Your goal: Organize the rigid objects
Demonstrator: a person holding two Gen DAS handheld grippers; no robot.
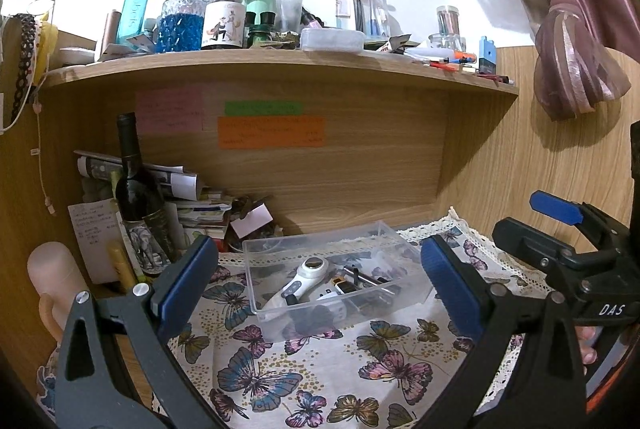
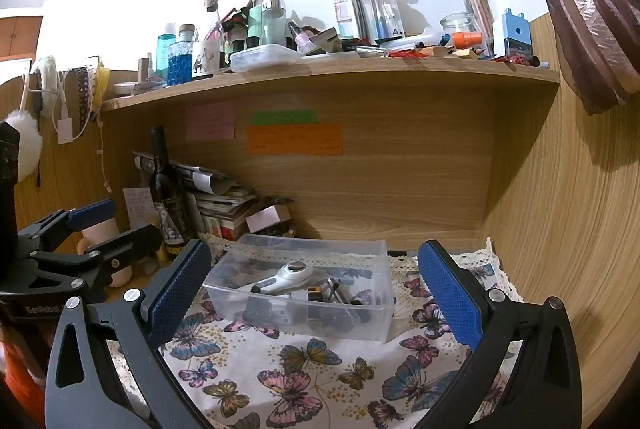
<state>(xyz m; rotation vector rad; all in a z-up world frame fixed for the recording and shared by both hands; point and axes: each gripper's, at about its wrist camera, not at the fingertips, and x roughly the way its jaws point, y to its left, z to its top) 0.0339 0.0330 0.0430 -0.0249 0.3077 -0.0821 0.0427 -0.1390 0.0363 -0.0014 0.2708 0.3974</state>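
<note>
A clear plastic bin (image 1: 256, 261) (image 2: 376, 261) sits on a butterfly cloth (image 1: 320, 369) (image 2: 304, 369) under a wooden shelf. Inside it lie a white handheld device (image 1: 304, 279) (image 2: 282, 277) with a round window, a small black and yellow item (image 1: 340, 284) (image 2: 315, 293), and some dark metal tools (image 1: 366, 279) (image 2: 340, 293). My left gripper (image 1: 320, 281) is open and empty, its blue pads on either side of the bin, a little short of it. My right gripper (image 2: 316, 289) is also open and empty, framing the bin. Each gripper shows in the other's view (image 1: 568, 241) (image 2: 96, 229).
A dark wine bottle (image 1: 138, 197) (image 2: 166, 189) stands at the back left by stacked papers (image 1: 200, 205) (image 2: 224, 201). A pink mug (image 1: 56, 285) (image 2: 100, 233) sits at far left. The upper shelf (image 1: 280, 63) (image 2: 320, 73) holds several bottles and jars. A curtain (image 1: 572, 41) (image 2: 584, 9) hangs at right.
</note>
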